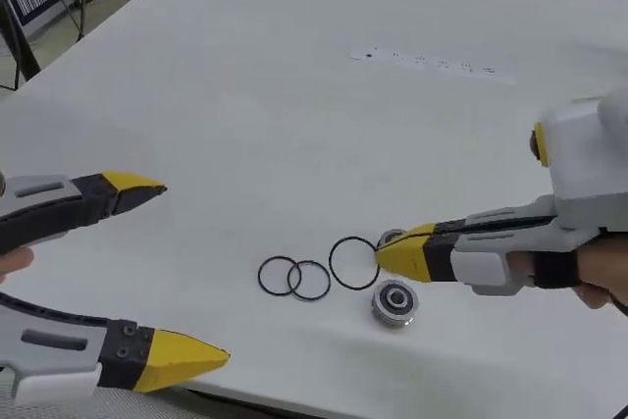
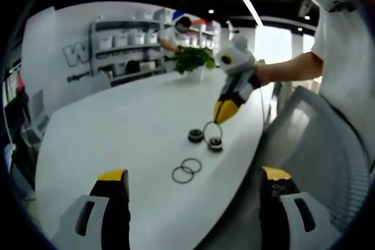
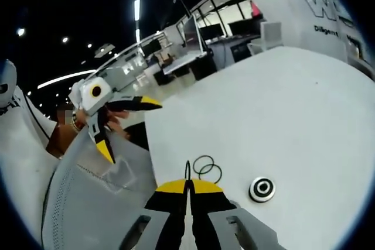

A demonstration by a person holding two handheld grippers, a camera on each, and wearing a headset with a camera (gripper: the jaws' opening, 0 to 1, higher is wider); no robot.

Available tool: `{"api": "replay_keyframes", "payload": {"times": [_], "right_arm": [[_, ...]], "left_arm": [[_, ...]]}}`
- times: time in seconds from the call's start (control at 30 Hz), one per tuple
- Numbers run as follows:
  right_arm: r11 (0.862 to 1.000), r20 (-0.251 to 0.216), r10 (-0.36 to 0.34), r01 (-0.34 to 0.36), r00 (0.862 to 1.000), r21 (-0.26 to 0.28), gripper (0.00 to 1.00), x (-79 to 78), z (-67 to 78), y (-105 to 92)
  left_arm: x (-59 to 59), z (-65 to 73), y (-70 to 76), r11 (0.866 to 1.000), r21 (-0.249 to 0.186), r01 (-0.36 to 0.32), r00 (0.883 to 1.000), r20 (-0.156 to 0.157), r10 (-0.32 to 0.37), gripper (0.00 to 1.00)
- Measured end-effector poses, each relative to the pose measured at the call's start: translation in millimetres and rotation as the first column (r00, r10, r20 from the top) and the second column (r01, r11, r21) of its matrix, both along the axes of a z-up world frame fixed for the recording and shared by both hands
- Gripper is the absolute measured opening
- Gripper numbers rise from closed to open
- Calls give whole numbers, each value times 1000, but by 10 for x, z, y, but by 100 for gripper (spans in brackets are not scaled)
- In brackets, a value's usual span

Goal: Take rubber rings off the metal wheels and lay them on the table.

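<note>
The right gripper (image 1: 383,254) is clamped shut on one rubber ring (image 1: 332,264). The ring juts out past the yellow tips toward the left gripper (image 1: 196,270) and shows edge-on in the right gripper view. The left gripper's jaws gape wide around nothing. Two more rings (image 1: 298,277) lie flat and overlapping on the white table (image 1: 294,95). A metal wheel (image 1: 394,302) lies flat beside the tips, with a second wheel (image 2: 195,136) close behind. Shelving (image 2: 123,51) and a potted plant (image 2: 190,60) stand beyond.

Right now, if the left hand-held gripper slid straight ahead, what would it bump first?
Probably the two loose rubber rings on the table, straight ahead of its open jaws. Height is hard to judge; higher, it might reach the right hand-held gripper holding a third ring.
</note>
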State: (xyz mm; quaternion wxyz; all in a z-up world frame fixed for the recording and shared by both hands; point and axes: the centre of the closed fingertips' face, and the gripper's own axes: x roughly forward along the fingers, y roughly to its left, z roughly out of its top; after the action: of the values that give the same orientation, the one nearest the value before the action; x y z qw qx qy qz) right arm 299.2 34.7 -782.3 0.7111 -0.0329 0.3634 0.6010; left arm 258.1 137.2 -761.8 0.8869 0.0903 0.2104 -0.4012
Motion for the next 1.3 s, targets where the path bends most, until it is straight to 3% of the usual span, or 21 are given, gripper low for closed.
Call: {"api": "replay_keyframes", "payload": {"times": [0.2,0.57,0.7,0.93,1.3], "right_arm": [[1000,-12,18,-18,1000,-19,0,21,-120,67],[998,-51,12,-16,999,-69,0,120,-384,100],[994,-48,23,-28,999,-104,0,139,-480,98],[988,-30,22,-26,999,-151,0,232,-611,80],[984,-47,-17,8,999,-179,0,315,-688,40]], "left_arm": [[-17,-60,-12,1000,18,11,1000,-17,-10,93],[19,-73,-5,999,-45,-23,999,-43,21,93],[19,-101,5,999,-29,-19,999,-46,17,93],[36,-94,19,998,-48,-38,998,-56,36,93],[32,-100,22,997,-58,-49,997,-68,46,92]]}}
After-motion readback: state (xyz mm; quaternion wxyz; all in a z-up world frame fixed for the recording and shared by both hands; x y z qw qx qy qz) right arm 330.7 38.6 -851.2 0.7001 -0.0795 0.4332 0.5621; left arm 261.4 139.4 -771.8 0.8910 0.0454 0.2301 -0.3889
